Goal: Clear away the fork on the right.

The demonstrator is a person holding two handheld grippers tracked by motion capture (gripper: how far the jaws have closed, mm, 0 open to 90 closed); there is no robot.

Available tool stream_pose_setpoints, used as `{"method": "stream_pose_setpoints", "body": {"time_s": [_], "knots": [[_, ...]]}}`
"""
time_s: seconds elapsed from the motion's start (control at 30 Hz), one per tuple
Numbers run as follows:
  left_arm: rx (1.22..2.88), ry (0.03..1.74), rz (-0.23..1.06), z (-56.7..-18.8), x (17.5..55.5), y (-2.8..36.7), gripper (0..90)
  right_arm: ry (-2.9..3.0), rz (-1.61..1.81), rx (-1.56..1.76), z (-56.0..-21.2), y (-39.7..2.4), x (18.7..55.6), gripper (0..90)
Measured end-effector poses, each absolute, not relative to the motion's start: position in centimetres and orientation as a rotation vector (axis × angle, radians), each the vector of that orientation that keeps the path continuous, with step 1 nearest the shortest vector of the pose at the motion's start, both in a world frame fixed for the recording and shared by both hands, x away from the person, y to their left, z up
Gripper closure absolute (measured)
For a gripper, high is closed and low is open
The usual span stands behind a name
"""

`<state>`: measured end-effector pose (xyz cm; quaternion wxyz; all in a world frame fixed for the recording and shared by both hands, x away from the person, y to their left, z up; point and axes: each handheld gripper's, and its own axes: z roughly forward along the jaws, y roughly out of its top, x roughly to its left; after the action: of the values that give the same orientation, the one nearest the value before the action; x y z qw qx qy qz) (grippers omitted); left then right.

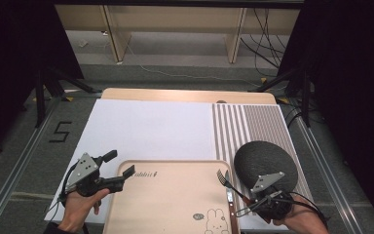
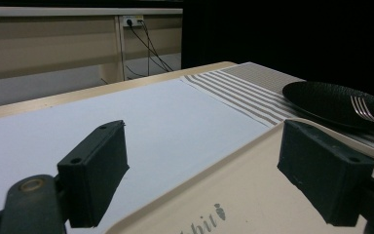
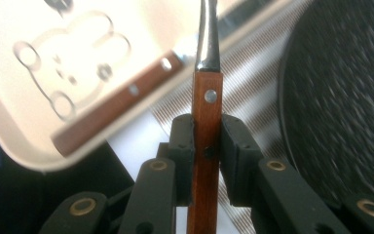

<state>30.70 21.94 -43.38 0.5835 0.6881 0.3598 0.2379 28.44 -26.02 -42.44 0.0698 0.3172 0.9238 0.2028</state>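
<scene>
Right tongs [image 3: 207, 146] clamp fork [image 1: 225, 180] by its wooden handle, tines over tray [image 1: 175, 204] edge beside dark plate [image 1: 265, 163]. Left tongs [image 1: 119, 170] wide, empty, at tray's far-left corner. Second wooden-handled utensil [image 3: 117, 107] lies on tray; placing looks unfinished.

A smooth, matt beige surface is shown by the tray [image 1: 175, 204], a rough, matt dark texture by the plate [image 1: 265, 163], polished reddish wood with metal rivets by the fork handle [image 3: 205, 146], and woven striped cloth by the placemat [image 1: 253, 126].
</scene>
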Motion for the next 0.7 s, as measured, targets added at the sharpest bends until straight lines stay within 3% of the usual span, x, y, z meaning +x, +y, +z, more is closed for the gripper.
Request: {"method": "stream_pose_setpoints", "body": {"time_s": [0.7], "knots": [[1.601,0.84,0.555,-43.4,30.7,21.9,17.3,2.816,0.824,0.93,-42.2,-20.7,28.5,77.1]]}}
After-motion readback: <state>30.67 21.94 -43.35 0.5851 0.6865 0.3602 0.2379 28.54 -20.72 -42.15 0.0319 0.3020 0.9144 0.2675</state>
